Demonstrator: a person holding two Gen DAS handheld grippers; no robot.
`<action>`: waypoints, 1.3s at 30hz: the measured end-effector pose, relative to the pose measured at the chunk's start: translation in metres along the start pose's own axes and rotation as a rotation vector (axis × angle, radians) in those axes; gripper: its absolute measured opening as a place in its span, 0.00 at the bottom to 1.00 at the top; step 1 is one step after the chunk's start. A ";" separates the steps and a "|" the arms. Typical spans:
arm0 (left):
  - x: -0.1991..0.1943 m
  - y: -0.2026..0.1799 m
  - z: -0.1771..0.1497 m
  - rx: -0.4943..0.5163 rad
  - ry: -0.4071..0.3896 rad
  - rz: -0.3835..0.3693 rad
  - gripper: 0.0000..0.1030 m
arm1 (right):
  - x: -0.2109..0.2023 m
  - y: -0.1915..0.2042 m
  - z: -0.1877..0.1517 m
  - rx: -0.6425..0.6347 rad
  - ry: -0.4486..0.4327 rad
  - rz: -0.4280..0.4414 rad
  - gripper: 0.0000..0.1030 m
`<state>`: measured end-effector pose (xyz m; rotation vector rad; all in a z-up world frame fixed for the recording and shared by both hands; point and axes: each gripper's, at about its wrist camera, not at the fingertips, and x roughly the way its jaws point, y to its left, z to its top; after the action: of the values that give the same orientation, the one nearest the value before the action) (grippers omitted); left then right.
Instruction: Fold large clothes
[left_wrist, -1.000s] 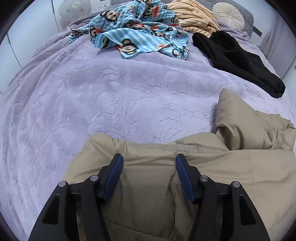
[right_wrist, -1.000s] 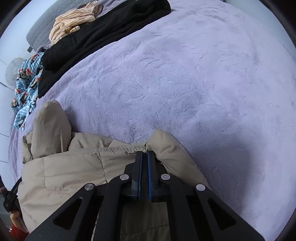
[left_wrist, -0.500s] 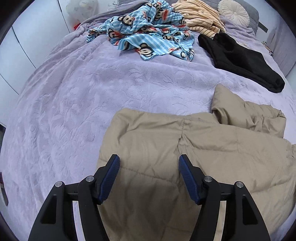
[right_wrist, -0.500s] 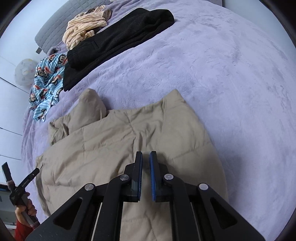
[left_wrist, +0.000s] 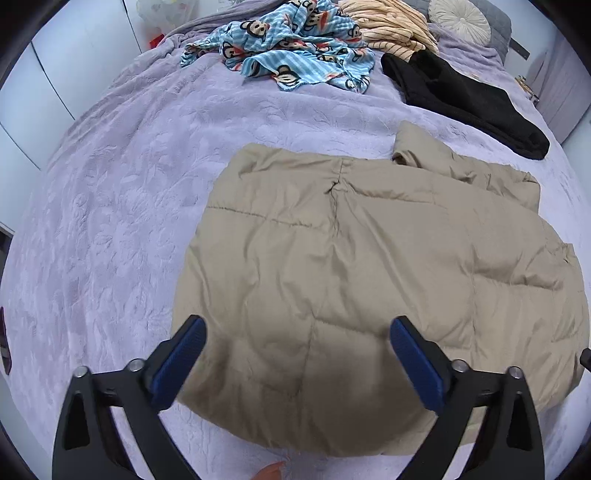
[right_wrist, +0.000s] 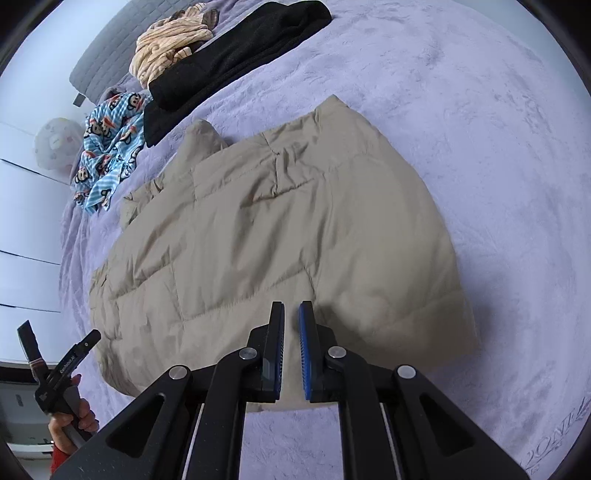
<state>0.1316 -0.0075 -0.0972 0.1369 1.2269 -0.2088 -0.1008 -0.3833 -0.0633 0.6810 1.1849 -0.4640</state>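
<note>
A beige padded jacket (left_wrist: 369, 280) lies folded and flat on the lilac bed cover (left_wrist: 122, 192); it also shows in the right wrist view (right_wrist: 280, 229). My left gripper (left_wrist: 295, 328) is wide open and empty, raised above the jacket's near edge. My right gripper (right_wrist: 291, 310) hovers over the jacket's near edge with its jaws a narrow gap apart, holding nothing. The left gripper and the hand that holds it show at the lower left of the right wrist view (right_wrist: 59, 373).
A blue monkey-print garment (left_wrist: 295, 48), a striped cream garment (left_wrist: 388, 26) and a black garment (left_wrist: 465, 99) lie at the far side of the bed. A round cushion (left_wrist: 460, 16) sits by the grey headboard (right_wrist: 107, 55). White cupboards stand on the left.
Both grippers pulled back and up from the jacket. The right gripper let go of the jacket's edge and its jaws parted slightly. The left jaws widened. The jacket now lies flat.
</note>
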 end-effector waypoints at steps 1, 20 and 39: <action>-0.002 0.000 -0.004 0.000 0.003 -0.005 1.00 | -0.001 -0.001 -0.005 0.006 0.006 0.005 0.09; 0.013 0.035 -0.090 -0.071 0.119 -0.063 1.00 | 0.016 -0.023 -0.103 0.157 0.061 0.079 0.79; 0.028 0.053 -0.109 -0.196 0.118 -0.335 1.00 | 0.049 -0.036 -0.106 0.267 0.028 0.261 0.91</action>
<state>0.0523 0.0650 -0.1601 -0.2310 1.3771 -0.3735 -0.1815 -0.3343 -0.1413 1.0614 1.0507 -0.3960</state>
